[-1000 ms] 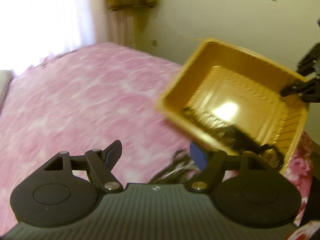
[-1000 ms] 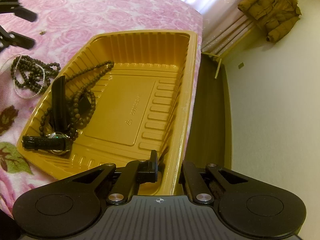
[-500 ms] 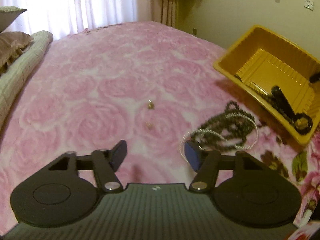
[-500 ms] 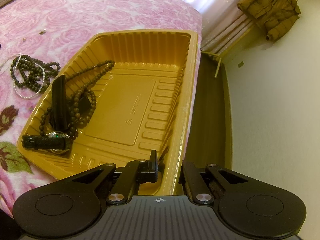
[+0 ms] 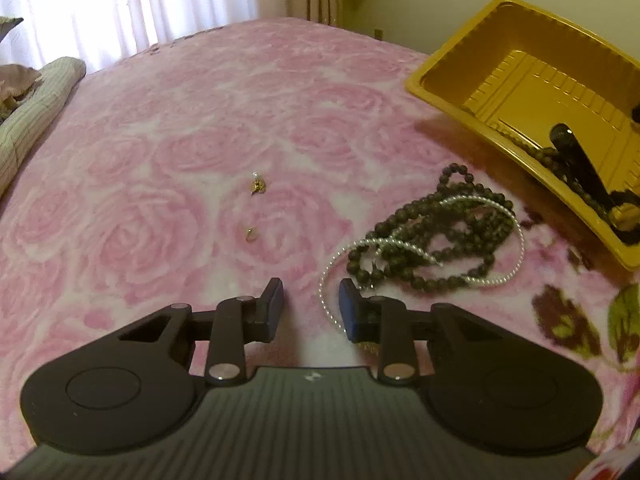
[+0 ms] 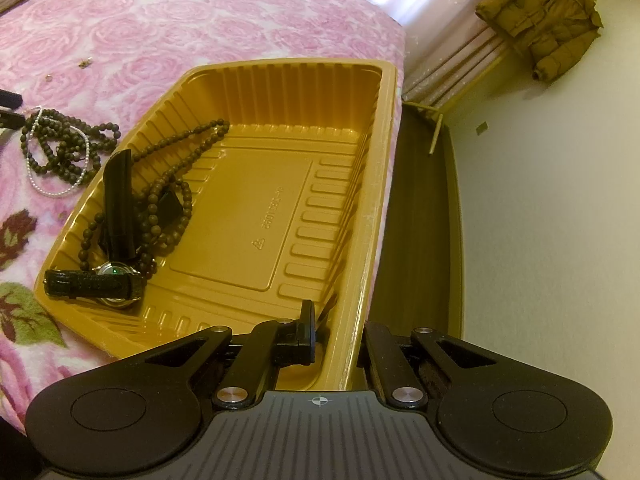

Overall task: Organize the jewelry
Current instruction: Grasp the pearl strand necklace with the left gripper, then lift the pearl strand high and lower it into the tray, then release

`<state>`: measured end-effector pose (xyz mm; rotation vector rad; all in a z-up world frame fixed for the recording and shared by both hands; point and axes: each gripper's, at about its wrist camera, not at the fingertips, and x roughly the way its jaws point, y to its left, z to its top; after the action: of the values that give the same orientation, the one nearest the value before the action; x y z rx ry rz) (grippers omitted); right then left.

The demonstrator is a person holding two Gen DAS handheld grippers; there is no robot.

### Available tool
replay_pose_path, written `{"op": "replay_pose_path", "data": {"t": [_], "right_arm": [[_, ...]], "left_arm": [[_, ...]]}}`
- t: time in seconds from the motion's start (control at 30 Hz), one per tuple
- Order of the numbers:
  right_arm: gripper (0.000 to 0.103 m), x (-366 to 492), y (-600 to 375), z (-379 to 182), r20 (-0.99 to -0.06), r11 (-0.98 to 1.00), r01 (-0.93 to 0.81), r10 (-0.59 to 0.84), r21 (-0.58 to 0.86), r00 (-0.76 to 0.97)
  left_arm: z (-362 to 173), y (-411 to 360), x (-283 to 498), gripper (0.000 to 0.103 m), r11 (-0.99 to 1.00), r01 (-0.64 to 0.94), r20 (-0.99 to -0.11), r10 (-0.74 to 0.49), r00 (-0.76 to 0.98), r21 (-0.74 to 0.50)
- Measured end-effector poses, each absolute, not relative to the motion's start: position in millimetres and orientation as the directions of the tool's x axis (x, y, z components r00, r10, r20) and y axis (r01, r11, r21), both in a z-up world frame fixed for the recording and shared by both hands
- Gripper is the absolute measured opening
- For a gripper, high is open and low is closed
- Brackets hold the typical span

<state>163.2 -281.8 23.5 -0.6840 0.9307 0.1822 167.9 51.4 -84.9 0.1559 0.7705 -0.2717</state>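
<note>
A yellow tray (image 6: 288,92) rests on the pink rose bedspread, and my right gripper (image 6: 339,320) is shut on its near wall. Inside lie a black-strapped watch (image 6: 112,280) and a brown bead necklace (image 6: 176,184). On the bed beside the tray (image 5: 436,92) a dark bead necklace (image 5: 432,232) is tangled with a white pearl strand (image 5: 516,256). My left gripper (image 5: 310,304) hovers low at the near end of this pile, its jaws closing. A loop of the pearl strand lies between them by the right pad, unpinched. Two small gold earrings (image 5: 257,187) (image 5: 251,234) lie further out.
A striped pillow (image 5: 36,108) lies at the bed's far left under bright curtains. A dark wooden bed frame (image 6: 416,220) runs along the tray's right side next to a cream wall. A brown jacket (image 6: 540,28) hangs by the curtain.
The left gripper swung away from the tray and sank toward the bedspread, its jaws narrowing beside the necklace pile. The right gripper and the tray stayed still.
</note>
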Motion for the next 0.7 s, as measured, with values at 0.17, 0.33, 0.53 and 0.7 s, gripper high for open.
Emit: {"op": "replay_pose_path", "data": {"t": [0.17,0.33,0.53,0.7], "right_arm": [[0.005,163,-282,24,-0.788,0.776,-0.428,-0.14,-0.464,0.6],[0.005,163,-282,24,-0.788,0.776,-0.428,-0.14,-0.463,0.599],[0.005,162,-282,24,-0.785,0.772,-0.429,-0.14,-0.468,0.604],[0.005,161,-281,25,-0.784,0.771,-0.431,-0.139,-0.469,0.605]], "left_arm": [[-78,47,170,0.002,0.947,0.317,-0.724,-0.179,0.666,0.057],[-55,54,163,0.002,0.944,0.318,-0.686,-0.177,0.705,0.083],[0,62,159,0.002,0.941,0.325,-0.603,-0.204,0.771,0.098],[48,62,158,0.002,0.935,0.338,-0.525,-0.234,0.818,0.11]]}}
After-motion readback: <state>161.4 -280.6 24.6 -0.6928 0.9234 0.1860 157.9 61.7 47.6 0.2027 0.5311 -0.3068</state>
